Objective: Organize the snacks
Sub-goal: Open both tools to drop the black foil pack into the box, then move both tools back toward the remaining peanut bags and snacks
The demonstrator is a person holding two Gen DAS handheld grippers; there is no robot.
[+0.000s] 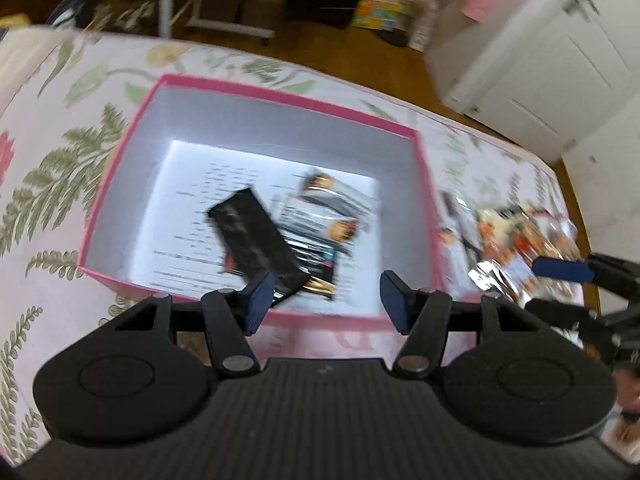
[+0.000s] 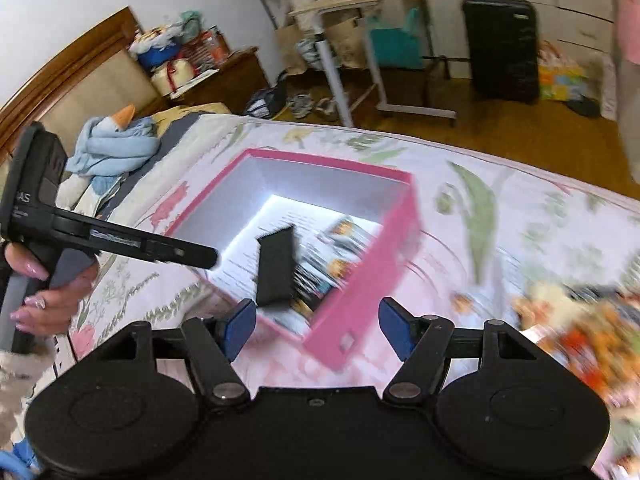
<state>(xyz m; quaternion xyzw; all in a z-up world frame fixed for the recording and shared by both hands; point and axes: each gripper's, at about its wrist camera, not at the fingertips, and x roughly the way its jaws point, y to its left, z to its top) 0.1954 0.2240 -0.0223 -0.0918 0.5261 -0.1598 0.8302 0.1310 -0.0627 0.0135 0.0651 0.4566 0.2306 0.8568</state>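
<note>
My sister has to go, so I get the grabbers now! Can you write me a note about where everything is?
Left gripper: open, holding nothing, above the near edge of the pink box.
Right gripper: open, holding nothing, near the box's corner.
Done: a black packet and a few other snack packets lie in the box.
Left: the loose snack pile on the floral bedcover, right of the box, still needs to go in.

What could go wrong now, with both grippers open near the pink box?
1. The black packet looks airborne and tilted over the pink box; it may land on edge.
2. The left gripper and right gripper are near each other and may collide.
3. The snack pile could get scattered.
</note>
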